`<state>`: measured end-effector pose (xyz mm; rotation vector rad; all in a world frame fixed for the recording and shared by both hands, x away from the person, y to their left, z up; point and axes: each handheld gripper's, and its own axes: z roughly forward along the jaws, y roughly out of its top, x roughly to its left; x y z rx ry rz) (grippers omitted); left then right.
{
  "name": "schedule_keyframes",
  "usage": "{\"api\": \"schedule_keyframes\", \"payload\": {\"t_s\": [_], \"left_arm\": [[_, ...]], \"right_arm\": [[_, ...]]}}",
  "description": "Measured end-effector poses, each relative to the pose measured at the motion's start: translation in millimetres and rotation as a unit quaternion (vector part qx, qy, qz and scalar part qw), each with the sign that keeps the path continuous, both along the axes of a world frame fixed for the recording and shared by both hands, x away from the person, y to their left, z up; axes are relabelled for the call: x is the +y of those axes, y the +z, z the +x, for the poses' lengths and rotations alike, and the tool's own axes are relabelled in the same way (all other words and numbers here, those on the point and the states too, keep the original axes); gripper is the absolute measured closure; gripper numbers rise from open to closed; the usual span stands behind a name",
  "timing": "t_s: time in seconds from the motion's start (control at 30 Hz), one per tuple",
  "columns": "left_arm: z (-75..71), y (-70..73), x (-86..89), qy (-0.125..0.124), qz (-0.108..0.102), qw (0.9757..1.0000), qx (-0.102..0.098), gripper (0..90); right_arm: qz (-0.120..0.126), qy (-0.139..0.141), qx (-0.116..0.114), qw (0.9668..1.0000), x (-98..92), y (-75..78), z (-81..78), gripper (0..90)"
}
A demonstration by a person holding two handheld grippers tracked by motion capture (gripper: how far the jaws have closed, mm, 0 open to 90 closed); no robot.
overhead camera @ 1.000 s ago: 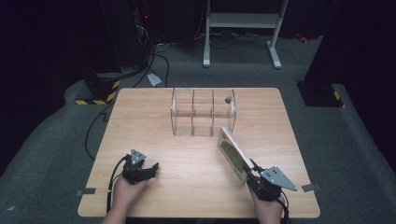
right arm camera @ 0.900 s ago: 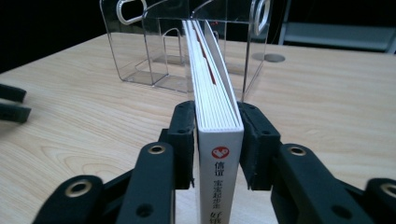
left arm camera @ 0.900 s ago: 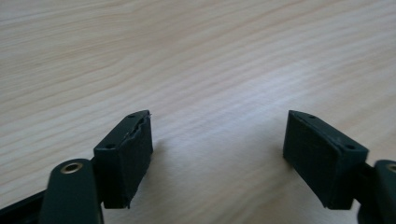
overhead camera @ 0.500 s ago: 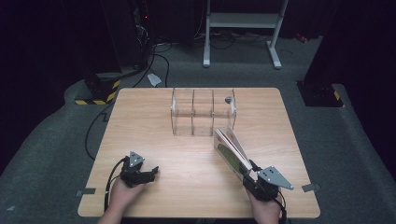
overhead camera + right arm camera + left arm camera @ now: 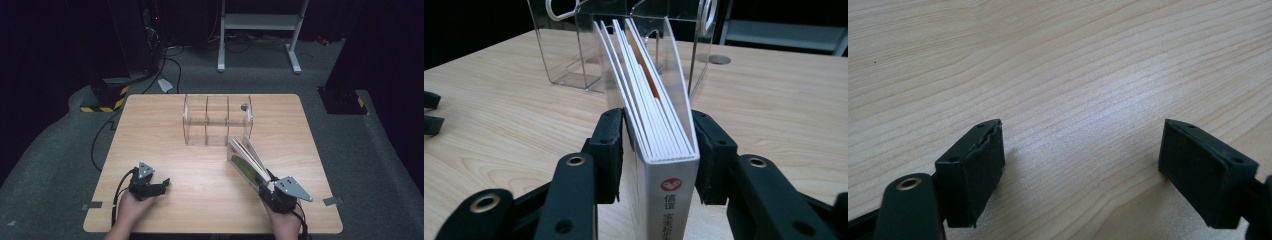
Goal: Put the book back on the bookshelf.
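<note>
A white book [image 5: 246, 159] with a green cover rests spine-first in my right gripper [image 5: 265, 183] at the table's front right. It slants up and away toward the rack, with its pages fanned apart. In the right gripper view the pads [image 5: 611, 150] press both covers of the book [image 5: 671, 195] near the spine, and the jaws have just been closing on it. At the front left my left gripper [image 5: 164, 184] lies low over the wood. Its jaws opened wide within the last second, and the left gripper [image 5: 1080, 165] has only bare tabletop between them.
A clear acrylic rack [image 5: 217, 120] with three slots stands on the wooden table [image 5: 165, 145] at the middle back, just beyond the book's far end. A small round grommet [image 5: 244, 106] sits behind it. Cables trail off the table's left side.
The book's pages have fanned apart at the far end, where a second ago it looked like a closed slab. Both hands stay where they were.
</note>
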<state>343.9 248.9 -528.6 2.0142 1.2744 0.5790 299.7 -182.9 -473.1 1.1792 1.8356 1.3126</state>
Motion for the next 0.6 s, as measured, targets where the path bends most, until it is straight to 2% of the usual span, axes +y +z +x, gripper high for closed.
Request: {"api": "schedule_keyframes", "payload": {"t_s": [0.17,0.43,0.6], "left_arm": [[0.1,0.1,0.3,0.000,0.000,1.0000,0.001,18.8],[-0.1,0.1,0.2,0.000,0.000,1.0000,0.001,18.8],[-0.3,0.0,0.0,0.001,-0.001,1.0000,0.001,19.0]], "right_arm": [[-0.002,-0.001,-0.005,1.0000,0.4,0.9,-1.6,65.0],[-0.017,-0.003,-0.009,0.9998,1.1,2.0,-5.1,73.9],[-0.024,-0.011,-0.006,0.9996,3.2,3.2,-6.0,74.7]]}}
